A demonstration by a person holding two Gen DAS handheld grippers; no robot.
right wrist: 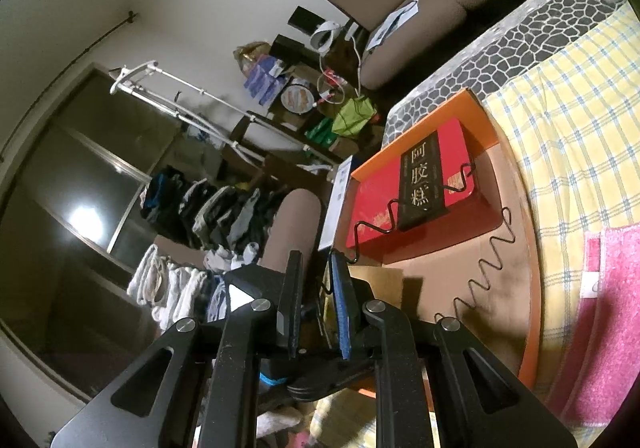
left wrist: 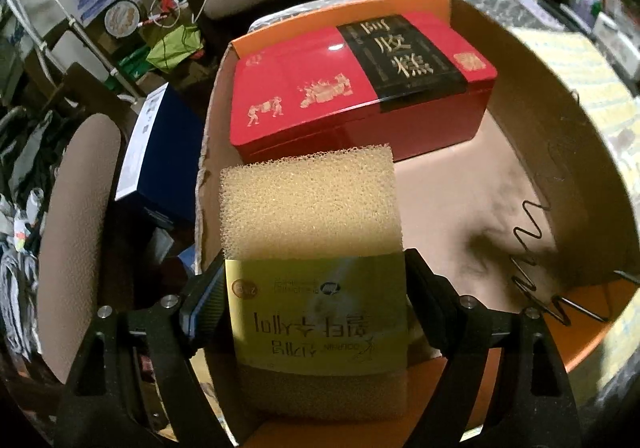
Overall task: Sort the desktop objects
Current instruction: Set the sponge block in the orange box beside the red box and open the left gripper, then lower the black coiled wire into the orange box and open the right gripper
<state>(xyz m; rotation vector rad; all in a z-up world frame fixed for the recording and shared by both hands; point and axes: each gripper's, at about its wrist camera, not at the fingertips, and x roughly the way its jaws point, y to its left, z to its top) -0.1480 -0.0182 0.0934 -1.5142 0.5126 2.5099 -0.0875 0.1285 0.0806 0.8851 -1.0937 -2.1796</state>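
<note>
Because the coarse, open-celled yellow sponge block (left wrist: 308,204) with its glossy gold paper sleeve is pinched at the sleeve between the left gripper (left wrist: 316,308) fingers, it is judged light, soft and compressible, best taken at that stiffer band. Just beyond it, a glossy, rigid red rectangular box (left wrist: 352,96) lies in an orange-rimmed cardboard tray (left wrist: 460,176). The right gripper (right wrist: 316,288) is seen nearly closed on a thin, springy black zigzag wire rack (right wrist: 480,268) at the tray's near edge.

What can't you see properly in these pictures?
- Sponge: left wrist view, its near end is cut off at the picture's bottom edge.
- Red box: right wrist view, the wire rack crosses its lid.
- Right gripper: whatever its nearly closed jaws hold stays hidden.
</note>
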